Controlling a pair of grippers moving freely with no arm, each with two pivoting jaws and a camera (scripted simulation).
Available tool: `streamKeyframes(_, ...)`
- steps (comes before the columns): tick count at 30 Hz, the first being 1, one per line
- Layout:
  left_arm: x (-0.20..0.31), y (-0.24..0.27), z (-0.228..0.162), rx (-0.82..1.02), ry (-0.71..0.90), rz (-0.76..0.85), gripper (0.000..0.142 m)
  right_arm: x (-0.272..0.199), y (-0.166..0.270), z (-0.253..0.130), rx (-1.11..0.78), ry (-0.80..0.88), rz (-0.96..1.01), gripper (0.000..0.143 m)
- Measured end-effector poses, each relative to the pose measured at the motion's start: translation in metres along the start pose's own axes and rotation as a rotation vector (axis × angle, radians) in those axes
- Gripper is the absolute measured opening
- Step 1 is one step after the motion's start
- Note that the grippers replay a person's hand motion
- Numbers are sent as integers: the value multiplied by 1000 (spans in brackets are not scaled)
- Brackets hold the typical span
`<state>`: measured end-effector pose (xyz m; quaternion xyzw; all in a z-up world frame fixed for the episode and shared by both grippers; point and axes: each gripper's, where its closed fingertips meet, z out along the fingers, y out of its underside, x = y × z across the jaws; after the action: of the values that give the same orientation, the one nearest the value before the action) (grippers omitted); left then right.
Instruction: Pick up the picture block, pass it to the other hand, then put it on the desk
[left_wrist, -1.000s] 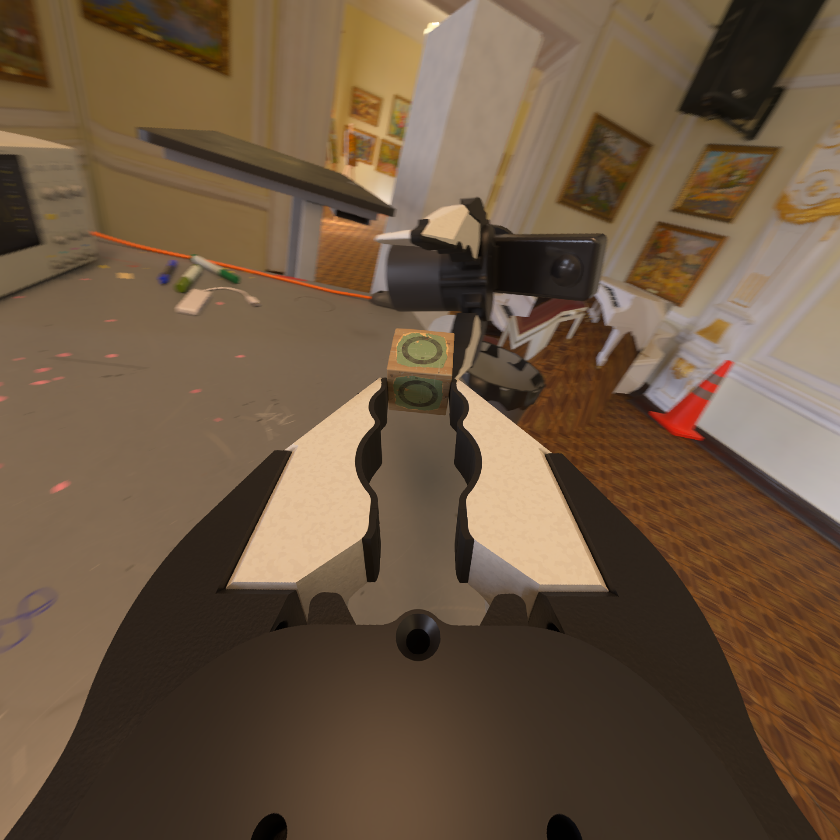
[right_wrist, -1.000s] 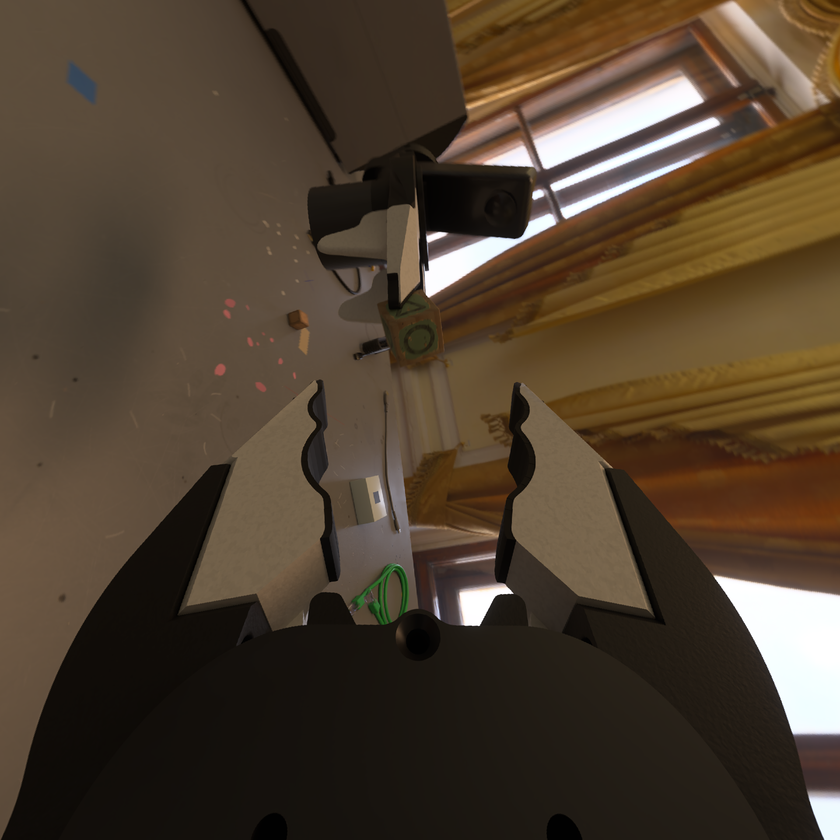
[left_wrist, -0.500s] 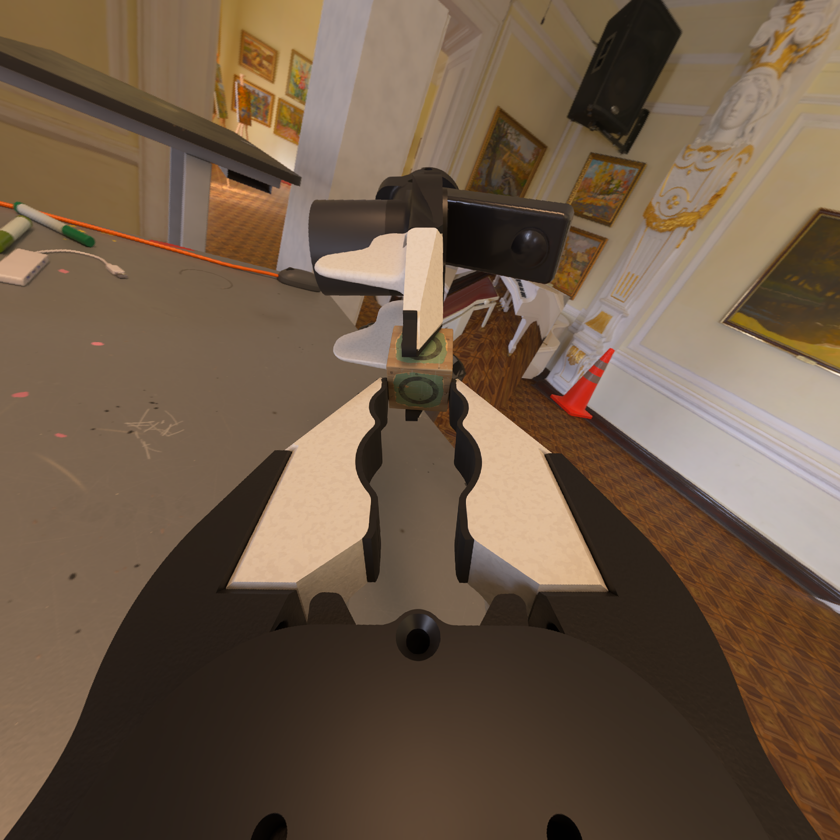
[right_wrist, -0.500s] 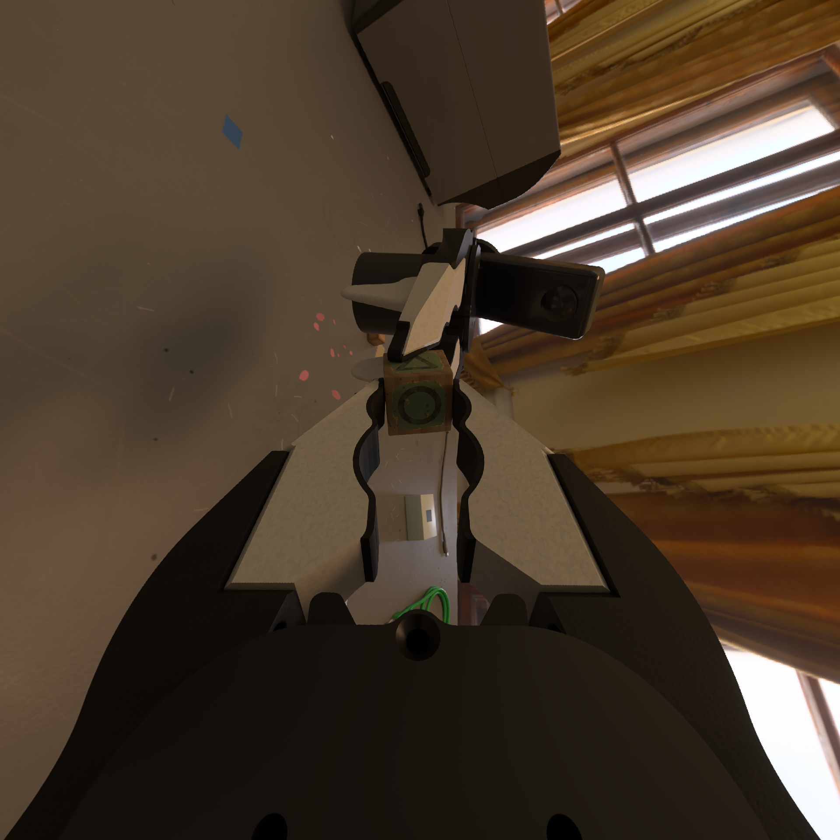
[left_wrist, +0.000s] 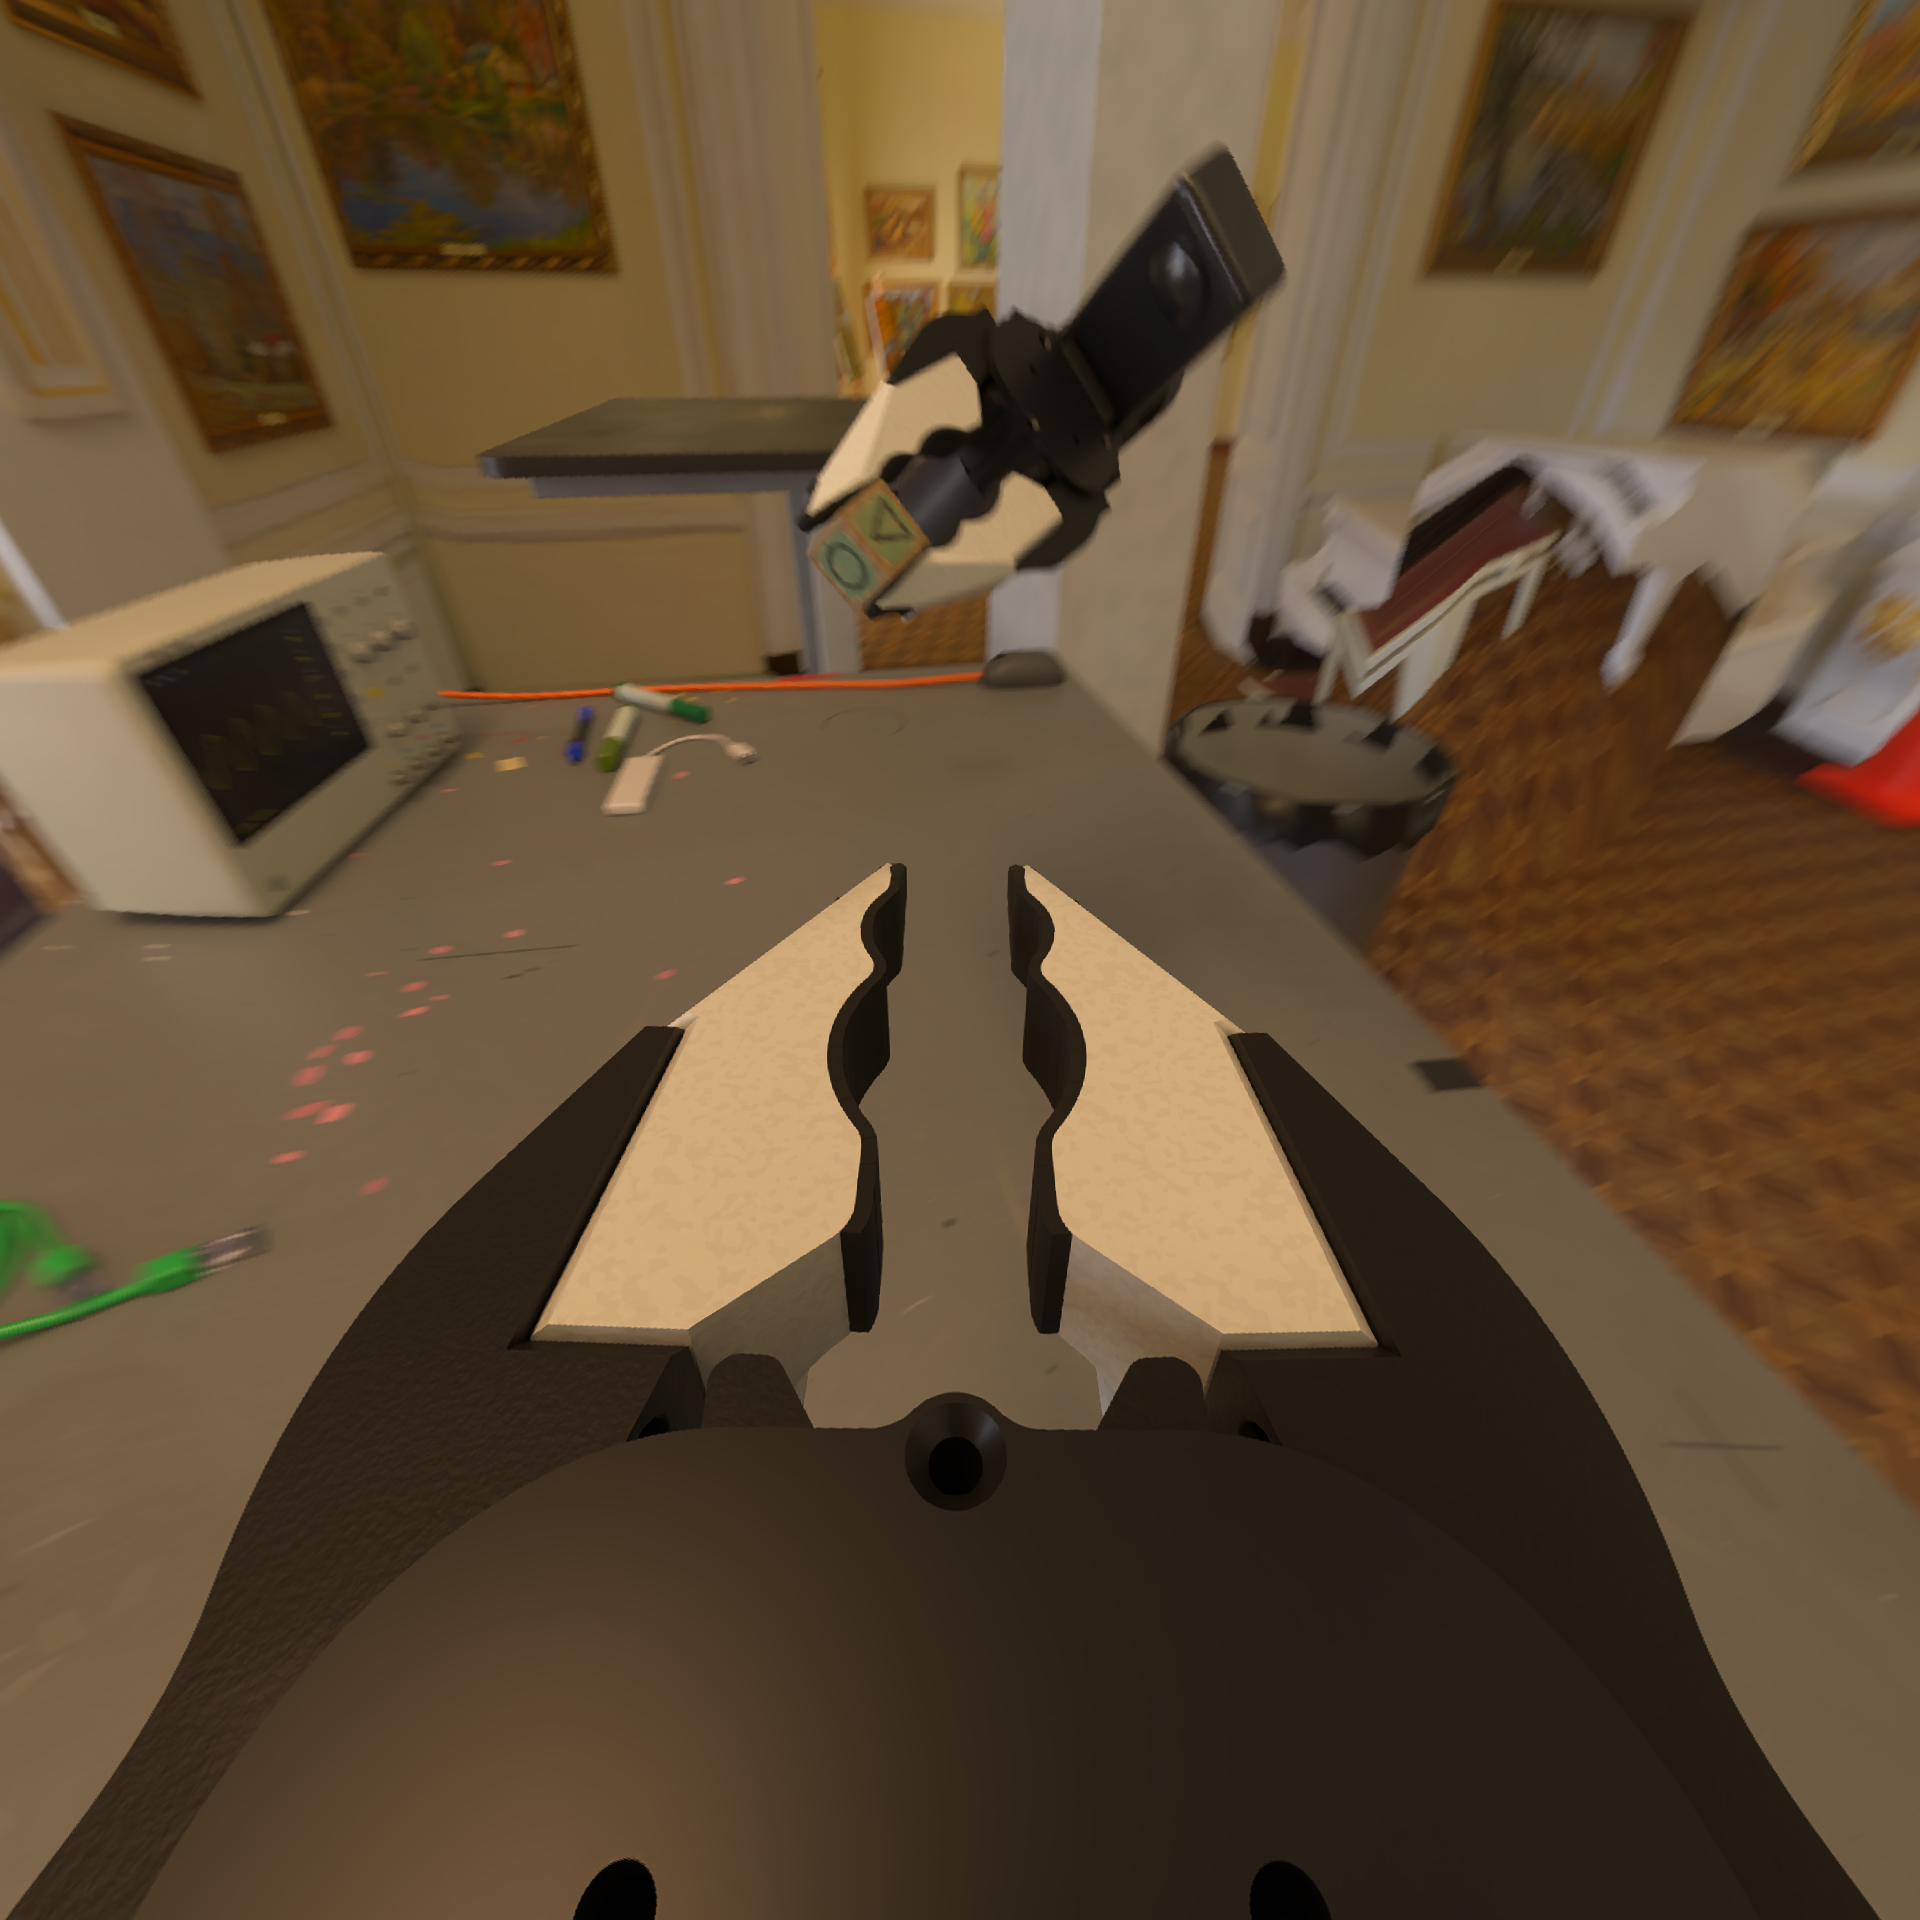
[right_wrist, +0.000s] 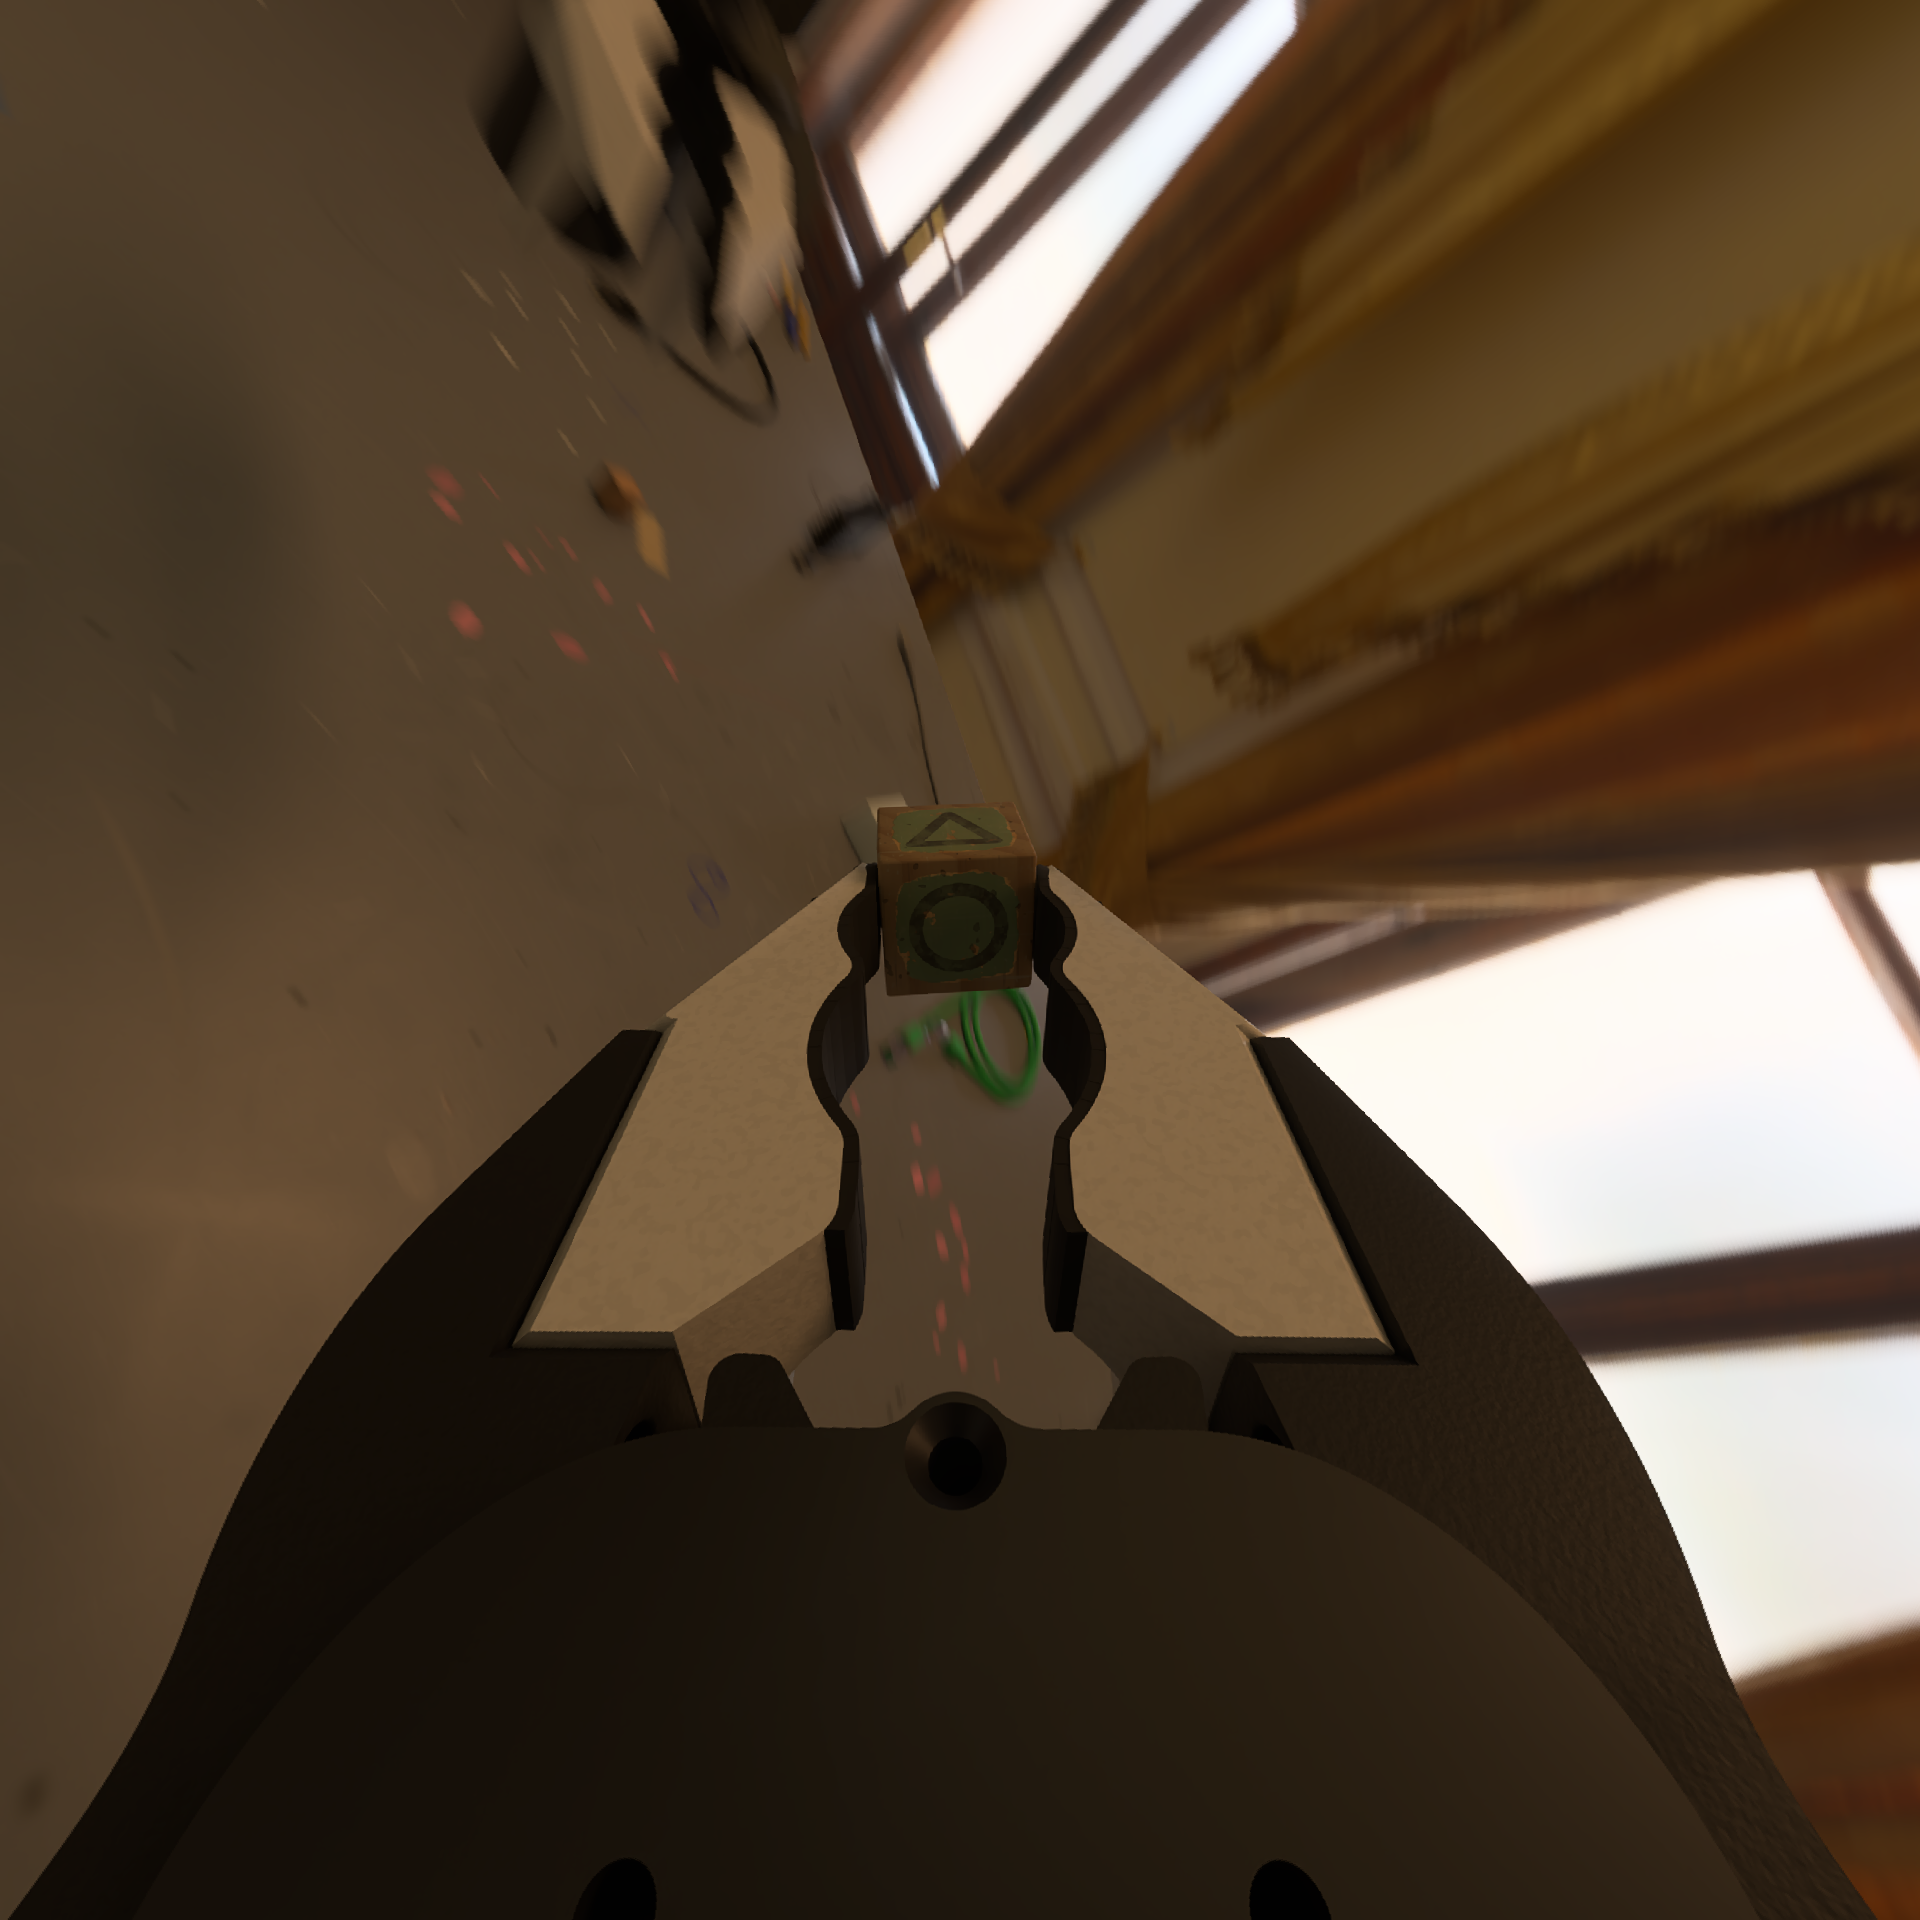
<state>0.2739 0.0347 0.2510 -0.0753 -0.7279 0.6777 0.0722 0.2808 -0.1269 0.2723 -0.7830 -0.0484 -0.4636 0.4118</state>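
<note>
The picture block (right_wrist: 956, 914) is a small wooden cube with green faces bearing a circle and a triangle. My right gripper (right_wrist: 956, 883) is shut on it at the fingertips. In the left wrist view the right gripper (left_wrist: 847, 564) holds the block (left_wrist: 871, 542) in the air, high above the far part of the grey desk (left_wrist: 520, 1039). My left gripper (left_wrist: 957, 883) is empty; its jaws stand a narrow gap apart, above the desk and well short of the block. The desk also shows in the blurred right wrist view (right_wrist: 260, 831).
A beige oscilloscope (left_wrist: 208, 727) stands at the left. Markers (left_wrist: 623, 727), a white adapter (left_wrist: 634, 784) and an orange cable (left_wrist: 727, 686) lie at the far end. A green cable (left_wrist: 94, 1288) lies near left. A black bin (left_wrist: 1309, 769) stands past the desk's right edge.
One second ago the left gripper held the block and the right was open. The right closed on it; the left has let go and drawn back, and the right has carried the block up and away.
</note>
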Motion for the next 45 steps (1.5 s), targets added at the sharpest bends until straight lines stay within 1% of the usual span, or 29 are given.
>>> streamKeyframes(1,-4,-3,-3,-34,-32,42,19,15,22,-6,-57,13,23,29)
streamKeyframes(4,-10,-9,-3,-107,-84,149,19,48,100,-14,-264,-33,134,29)
streamKeyframes(6,-12,-12,1,-163,-108,221,19,55,155,-11,-383,-125,221,29)
streamKeyframes(8,-13,-16,7,-203,-131,273,19,56,209,-4,-511,-195,260,29)
streamKeyframes(10,-13,-18,11,-229,-151,309,18,50,254,9,-575,-288,312,29)
streamKeyframes(15,-18,-17,20,-278,-166,348,7,30,331,45,-668,-455,368,29)
streamKeyframes(18,-22,-15,19,-273,-161,329,0,21,361,61,-729,-536,365,29)
streamKeyframes(19,-25,-13,18,-280,-169,326,0,19,369,65,-754,-568,358,29)
streamKeyframes(26,-42,2,15,-327,-190,278,0,0,398,76,-843,-771,363,29)
streamKeyframes(29,-45,6,15,-343,-191,272,0,-5,401,79,-857,-801,367,29)
streamKeyframes(31,-45,7,16,-346,-191,268,0,-4,399,82,-842,-786,361,29)
streamKeyframes(32,-45,8,16,-349,-193,268,0,-3,398,83,-839,-773,372,29)
streamKeyframes(34,-45,8,14,-357,-200,271,0,3,399,80,-851,-736,368,60)
streamKeyframes(35,-44,7,12,-362,-212,274,0,7,397,77,-850,-711,373,69)
streamKeyframes(36,-43,6,9,-366,-227,281,0,13,393,74,-833,-678,383,70)
streamKeyframes(39,-38,-2,-11,-373,-302,301,0,32,370,55,-812,-559,367,68)
streamKeyframes(42,-32,-4,-47,-407,-412,314,0,48,331,30,-756,-402,388,57)
streamKeyframes(44,-29,-1,-77,-451,-485,307,0,56,302,11,-705,-301,409,47)
streamKeyframes(45,-31,3,-94,-481,-539,304,0,60,286,0,-681,-239,406,45)
